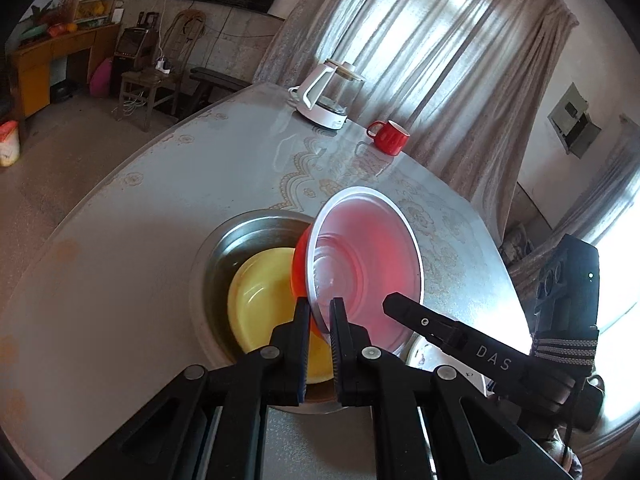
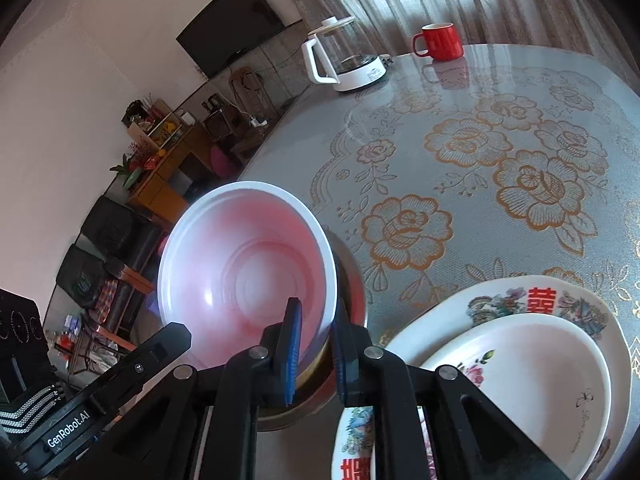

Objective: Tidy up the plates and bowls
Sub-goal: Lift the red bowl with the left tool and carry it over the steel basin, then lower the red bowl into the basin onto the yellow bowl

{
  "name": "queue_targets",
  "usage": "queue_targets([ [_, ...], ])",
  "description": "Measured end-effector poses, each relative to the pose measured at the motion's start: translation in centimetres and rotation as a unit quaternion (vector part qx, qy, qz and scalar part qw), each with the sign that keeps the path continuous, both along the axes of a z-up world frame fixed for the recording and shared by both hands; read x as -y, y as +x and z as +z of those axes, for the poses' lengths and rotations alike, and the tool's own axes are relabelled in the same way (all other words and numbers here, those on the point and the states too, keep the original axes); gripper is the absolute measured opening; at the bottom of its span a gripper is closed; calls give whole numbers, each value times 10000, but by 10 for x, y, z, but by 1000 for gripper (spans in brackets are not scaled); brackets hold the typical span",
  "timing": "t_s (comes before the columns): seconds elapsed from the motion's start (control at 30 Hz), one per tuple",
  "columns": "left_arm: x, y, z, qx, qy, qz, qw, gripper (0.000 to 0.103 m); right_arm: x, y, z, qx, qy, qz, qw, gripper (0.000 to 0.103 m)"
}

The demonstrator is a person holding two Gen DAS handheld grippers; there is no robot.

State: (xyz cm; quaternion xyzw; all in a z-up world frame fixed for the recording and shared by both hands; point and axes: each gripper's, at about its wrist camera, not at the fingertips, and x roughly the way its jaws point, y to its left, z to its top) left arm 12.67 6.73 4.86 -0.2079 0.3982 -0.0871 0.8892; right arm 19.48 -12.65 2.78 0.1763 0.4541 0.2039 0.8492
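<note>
A red bowl with a white inside [image 1: 368, 264] is held tilted over a steel basin [image 1: 248, 236] that holds a yellow bowl [image 1: 260, 300]. My left gripper [image 1: 320, 316] is shut on the red bowl's near rim. My right gripper [image 2: 316, 320] is shut on the rim of the same bowl [image 2: 248, 268] from the other side. In the right wrist view a white plate [image 2: 532, 364] lies stacked on a flowered plate [image 2: 520, 296] to the right of the bowl. The basin shows only as a dark edge [image 2: 352, 280] behind the bowl there.
The round table has a grey cloth with gold roses [image 2: 480, 160]. A white and glass kettle [image 1: 326, 96] and a red mug [image 1: 390, 136] stand at its far side. Curtains hang behind; furniture and a TV stand along the walls at left.
</note>
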Motion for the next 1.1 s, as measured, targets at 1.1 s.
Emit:
queue_targets([
  [1.1, -16, 6, -29, -409, 222, 157, 9988, 27, -28, -10, -14, 41, -558, 234, 9982, 17],
])
